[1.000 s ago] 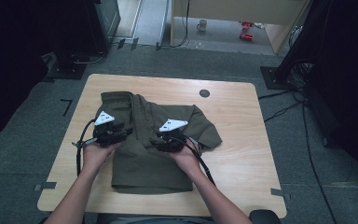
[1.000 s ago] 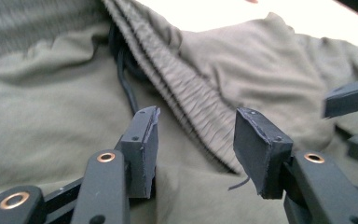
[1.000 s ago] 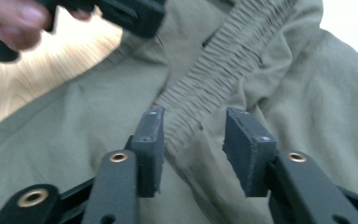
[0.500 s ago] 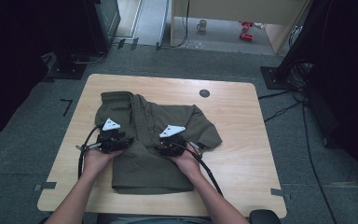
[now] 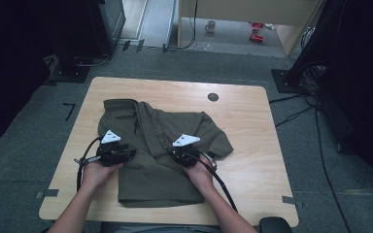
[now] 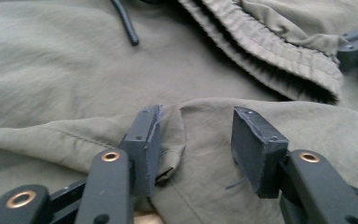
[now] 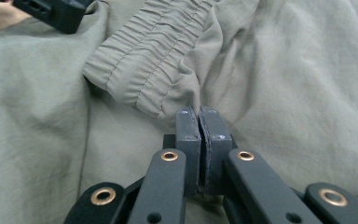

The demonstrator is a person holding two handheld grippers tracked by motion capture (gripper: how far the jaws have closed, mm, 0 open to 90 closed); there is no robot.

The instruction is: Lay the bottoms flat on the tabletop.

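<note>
On the light wooden table (image 5: 252, 145), an olive-green fabric garment with an elastic gathered band and a black drawstring (image 5: 167, 145) lies partly folded, spread from the far left portion of the top toward the near edge. Its near hem runs parallel to the table's near edge, with a narrow strip of bare wood between them; its left edge lies close to the table's left side, whereas a broad band of open wood remains to its right and along the far edge, where a small dark round grommet (image 5: 213, 97) is set into the top. The left gripper (image 6: 196, 135), held in the person's left hand (image 5: 97, 172), rests at the garment's left border; its jaws stand apart and have just been closing slightly, with a raised fold of the cloth's edge between them, the left pad touching that fold and the right pad clear of it. The right gripper (image 7: 199, 122), held in the right hand (image 5: 199, 172), sits near the garment's middle, just beside the ribbed elastic band (image 7: 144, 70); its jaws have just been closing and now stand together, pinching a thin ridge of the fabric between the pads. Cables (image 5: 223, 187) trail from both grippers back toward the near edge. Grey carpet (image 5: 320, 174) surrounds the table on all sides.
</note>
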